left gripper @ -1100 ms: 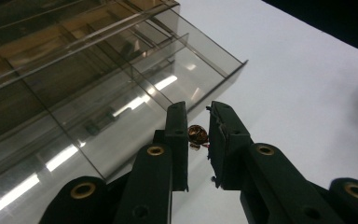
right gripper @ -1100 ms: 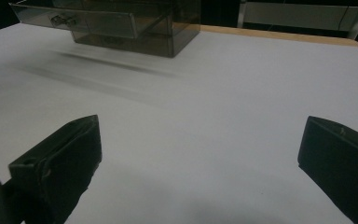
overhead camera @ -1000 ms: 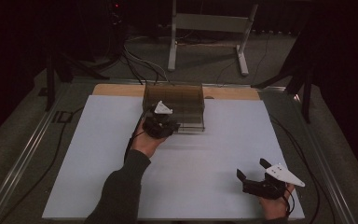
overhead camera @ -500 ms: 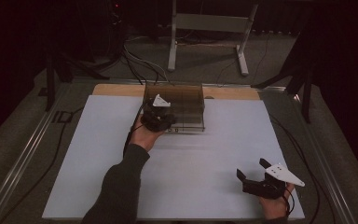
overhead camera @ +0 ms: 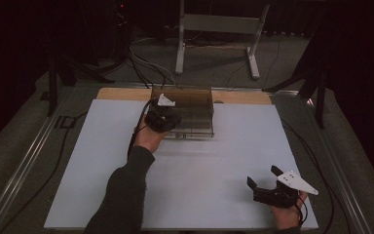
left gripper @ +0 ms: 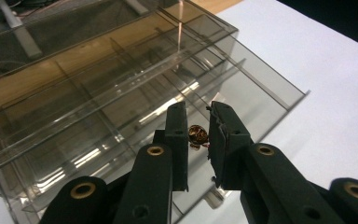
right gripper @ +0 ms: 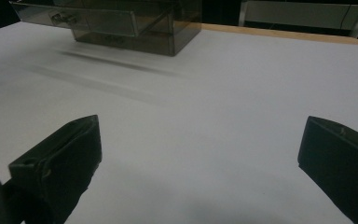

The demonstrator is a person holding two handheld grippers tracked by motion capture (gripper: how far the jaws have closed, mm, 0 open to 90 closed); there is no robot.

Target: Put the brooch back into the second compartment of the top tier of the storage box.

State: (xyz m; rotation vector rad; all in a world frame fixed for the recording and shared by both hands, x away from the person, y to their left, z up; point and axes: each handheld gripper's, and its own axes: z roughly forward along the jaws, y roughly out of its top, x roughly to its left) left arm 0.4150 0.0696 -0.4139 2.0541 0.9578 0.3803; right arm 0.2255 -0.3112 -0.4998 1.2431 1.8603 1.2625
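counter: white top, mostly bare
drawer box: smoky clear organizer at the far edge, top drawer pulled out
left hand-held gripper: clamped on a tiny coppery bead, right over the open drawer
right hand-held gripper: jaws wide, holding nothing, parked near corner
progress: bead's picked up, drop still to do I reckon
vs earlier: left hand has crept closer to the box
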